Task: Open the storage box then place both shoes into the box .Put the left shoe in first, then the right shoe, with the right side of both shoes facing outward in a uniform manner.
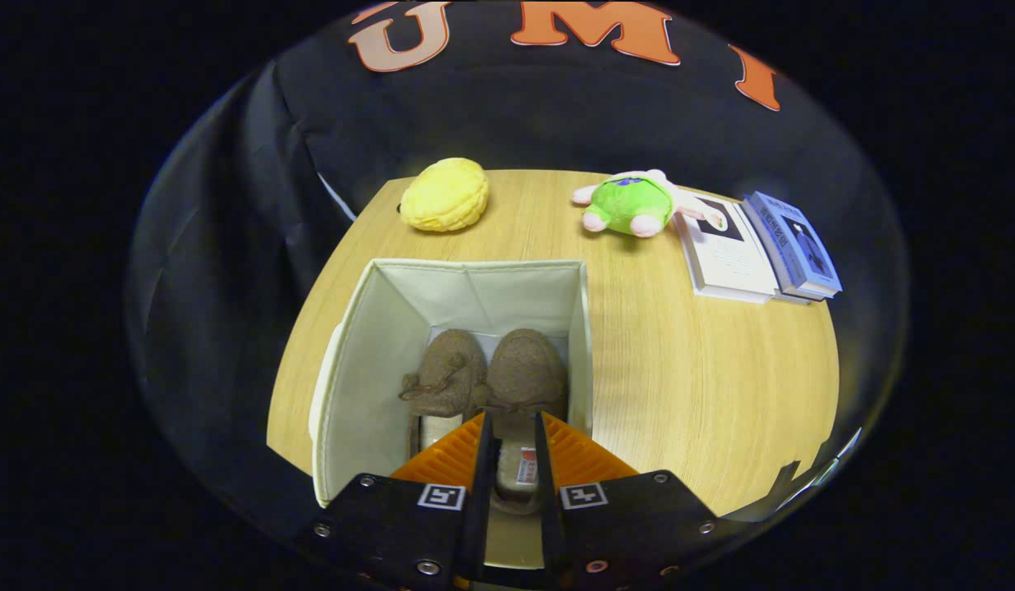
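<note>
While the wooden tabletop [704, 386] fills most of the frame, the one open storage box [368, 386] stands at its lower centre-left, lid out of the way so shoes can drop in from above. Two brown shoes sit inside it side by side, toes toward the far wall: the left-hand shoe [445, 373] and the right-hand shoe [525, 373], so both appear already placed, a judgement only. At the upper right lie what look like two books [757, 246] edge to edge, apparently just parked clear of the work. One green plush toy [634, 203] and one yellow plush toy [445, 194] rest near the tabletop's far edge. At bottom centre, the claw [513, 435] hovers above the right-hand shoe's heel, fingers slightly apart and gripping nothing, seemingly after release.
</note>
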`<action>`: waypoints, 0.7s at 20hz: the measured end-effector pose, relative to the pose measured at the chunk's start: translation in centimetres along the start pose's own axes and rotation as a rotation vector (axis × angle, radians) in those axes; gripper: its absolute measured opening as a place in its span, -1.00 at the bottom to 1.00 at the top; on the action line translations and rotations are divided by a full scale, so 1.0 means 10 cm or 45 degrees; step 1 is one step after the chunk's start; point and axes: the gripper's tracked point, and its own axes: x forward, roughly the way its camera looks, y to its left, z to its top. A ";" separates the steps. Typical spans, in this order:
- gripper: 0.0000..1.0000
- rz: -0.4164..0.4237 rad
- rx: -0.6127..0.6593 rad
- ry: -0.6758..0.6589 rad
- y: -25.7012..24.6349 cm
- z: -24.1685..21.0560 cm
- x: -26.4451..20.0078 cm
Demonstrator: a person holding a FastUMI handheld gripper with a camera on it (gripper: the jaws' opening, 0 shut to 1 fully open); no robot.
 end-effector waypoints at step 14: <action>0.64 0.139 -0.020 -0.534 -0.73 1.01 -1.03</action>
